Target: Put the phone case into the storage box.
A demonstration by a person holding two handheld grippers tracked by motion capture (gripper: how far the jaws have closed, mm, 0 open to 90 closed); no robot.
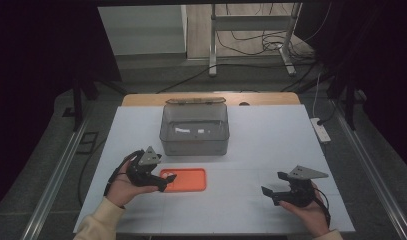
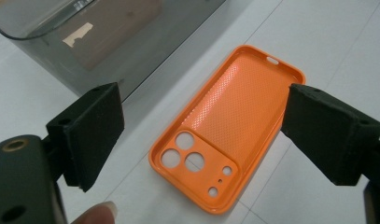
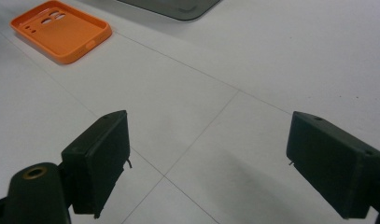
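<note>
One orange case (image 1: 185, 180), one bin (image 1: 194, 129), two claws.

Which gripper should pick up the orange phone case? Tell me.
Left. The left gripper is open right over the orange rubbery phone case, which lies between its fingers; the right gripper, also open, sits far off it.

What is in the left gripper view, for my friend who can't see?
An orange phone case lies inside-up on the white table, between the left gripper's two open black jaws. A grey see-through box stands behind it.
</note>
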